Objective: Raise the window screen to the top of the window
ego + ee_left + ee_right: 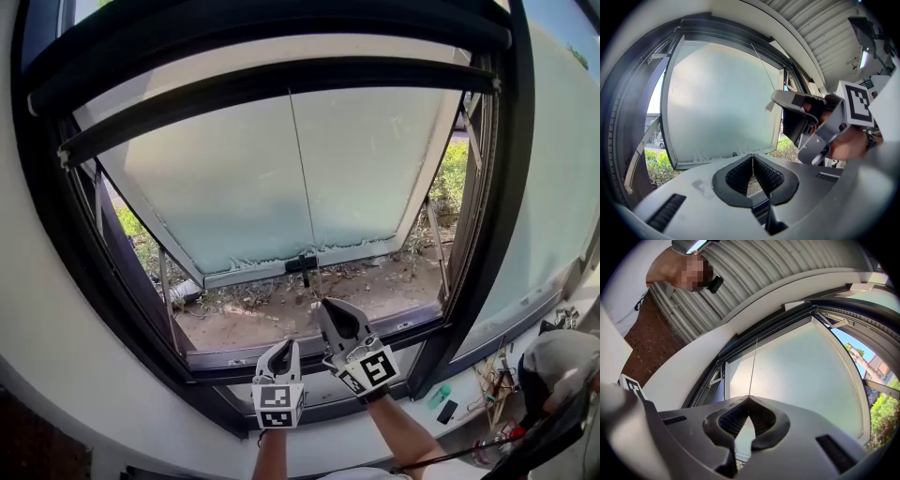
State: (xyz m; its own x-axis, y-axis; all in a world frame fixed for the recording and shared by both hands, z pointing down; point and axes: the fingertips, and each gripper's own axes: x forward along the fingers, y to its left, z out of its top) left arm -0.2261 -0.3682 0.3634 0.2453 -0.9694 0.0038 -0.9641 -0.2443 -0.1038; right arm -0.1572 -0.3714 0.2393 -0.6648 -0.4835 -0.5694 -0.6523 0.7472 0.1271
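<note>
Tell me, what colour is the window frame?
The window frame is black, seen best in the head view.

two tools, left tool point(284, 345) and right tool point(322, 303); one cord point(301, 187); one window point(216, 178).

Holds right gripper point(324, 306) tilted upward, jaws together on thin cord point(302, 187) hanging from dark screen bar point(281, 82) near top of window frame point(511, 187). Holds left gripper point(285, 346) just beside, lower, jaws together. Beyond, frosted pane point(225, 178) swung outward over bare dirt point(272, 314).
</note>
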